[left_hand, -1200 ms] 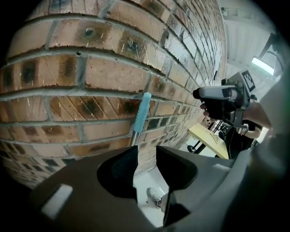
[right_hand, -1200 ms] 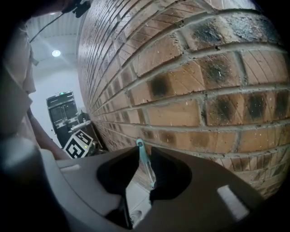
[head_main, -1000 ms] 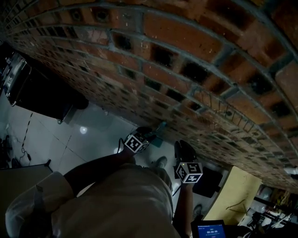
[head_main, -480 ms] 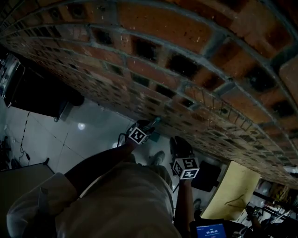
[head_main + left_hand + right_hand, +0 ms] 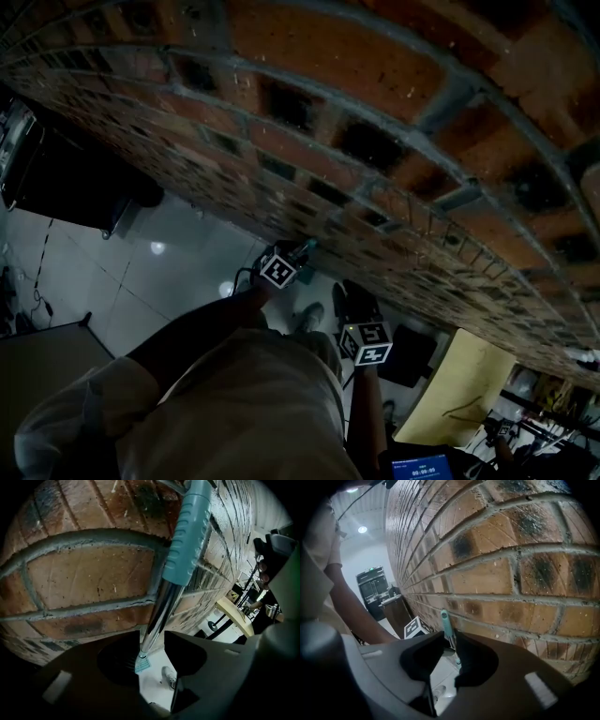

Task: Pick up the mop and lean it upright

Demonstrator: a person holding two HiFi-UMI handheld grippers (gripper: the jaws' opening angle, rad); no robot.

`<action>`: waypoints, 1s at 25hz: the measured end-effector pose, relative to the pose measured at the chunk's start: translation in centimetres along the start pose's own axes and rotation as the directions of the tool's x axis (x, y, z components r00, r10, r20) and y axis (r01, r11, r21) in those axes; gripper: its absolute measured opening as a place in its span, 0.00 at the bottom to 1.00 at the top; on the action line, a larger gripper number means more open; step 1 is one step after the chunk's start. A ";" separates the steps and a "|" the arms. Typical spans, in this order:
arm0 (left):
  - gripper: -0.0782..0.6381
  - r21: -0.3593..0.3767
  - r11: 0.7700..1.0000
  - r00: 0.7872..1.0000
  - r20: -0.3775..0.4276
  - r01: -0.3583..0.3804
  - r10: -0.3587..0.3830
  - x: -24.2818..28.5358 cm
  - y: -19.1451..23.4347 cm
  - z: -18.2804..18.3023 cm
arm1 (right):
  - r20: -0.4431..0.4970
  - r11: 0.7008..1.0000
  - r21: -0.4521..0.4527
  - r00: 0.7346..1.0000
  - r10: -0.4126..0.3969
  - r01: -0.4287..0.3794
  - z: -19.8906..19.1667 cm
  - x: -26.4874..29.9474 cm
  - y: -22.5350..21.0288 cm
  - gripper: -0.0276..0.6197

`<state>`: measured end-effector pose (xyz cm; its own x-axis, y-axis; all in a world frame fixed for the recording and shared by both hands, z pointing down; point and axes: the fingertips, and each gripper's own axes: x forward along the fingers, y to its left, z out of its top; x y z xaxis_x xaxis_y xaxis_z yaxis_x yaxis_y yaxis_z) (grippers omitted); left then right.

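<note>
Head view: shows left gripper (image 5: 298, 253) and right gripper (image 5: 354, 298) by the red brick wall (image 5: 375, 84). Left gripper view: jaws just opening, loose round the chrome, teal-gripped mop (image 5: 161, 606) leaning there; likely light, stiff, slippery, so take the grip. Right gripper view: parted, empty.

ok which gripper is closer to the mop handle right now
Left. The left gripper has the mop handle between its jaws, which have just been opening, below the teal grip. The right gripper sits back, empty, the handle well ahead of it.
</note>
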<state>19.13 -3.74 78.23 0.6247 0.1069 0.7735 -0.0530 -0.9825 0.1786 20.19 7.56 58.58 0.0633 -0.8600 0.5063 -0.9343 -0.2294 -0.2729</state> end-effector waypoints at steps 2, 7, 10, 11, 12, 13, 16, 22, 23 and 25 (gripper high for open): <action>0.36 -0.010 1.000 1.000 -0.004 -0.005 0.005 0.3 0.1 -0.1 | -0.016 1.000 0.011 1.000 0.000 0.000 -0.7 0.0 -0.2 0.16; 0.30 -0.005 1.000 1.000 0.001 -0.010 0.010 0.9 0.2 -0.1 | -0.049 0.999 0.034 0.999 -0.004 0.006 -2.2 0.0 -0.4 0.16; 0.30 -0.006 1.000 1.000 0.001 -0.013 0.013 1.2 0.4 0.0 | -0.059 0.999 0.042 0.998 -0.002 0.005 -2.8 0.2 -0.3 0.16; 0.30 -0.005 1.000 1.000 -0.001 -0.011 0.011 1.2 0.4 0.0 | -0.067 0.999 0.046 0.998 -0.004 0.007 -3.2 0.3 -0.4 0.16; 0.30 -0.001 1.000 1.000 -0.003 -0.008 0.008 1.3 0.3 0.0 | -0.073 0.999 0.050 0.997 -0.005 0.009 -3.5 0.3 -0.4 0.16; 0.30 0.007 1.000 1.000 -0.004 -0.005 0.005 1.3 0.3 0.0 | -0.079 0.999 0.054 0.997 -0.006 0.010 -3.8 0.4 -0.4 0.16; 0.29 0.043 0.999 1.000 -0.012 -0.009 0.010 1.0 0.4 -0.2 | -0.089 0.998 0.058 0.996 -0.007 0.012 -4.3 0.5 -0.2 0.16; 0.28 0.043 0.999 1.000 -0.017 -0.008 0.009 -0.4 1.1 -1.3 | -0.104 0.998 0.061 0.995 -0.007 0.014 -5.2 1.0 0.0 0.16; 0.28 0.039 0.999 1.000 -0.018 -0.005 0.006 -0.6 1.1 -1.6 | -0.106 0.998 0.061 0.994 -0.006 0.012 -5.3 1.1 0.1 0.16; 0.28 0.036 0.999 1.000 -0.019 -0.001 0.002 -0.9 1.1 -2.2 | -0.111 0.998 0.059 0.994 -0.003 0.009 -5.5 1.2 0.4 0.16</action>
<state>16.75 -4.59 79.07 0.6095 0.1081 0.7854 -0.0257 -0.9874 0.1559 18.01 8.92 63.58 0.0266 -0.8036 0.5945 -0.9114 -0.2638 -0.3158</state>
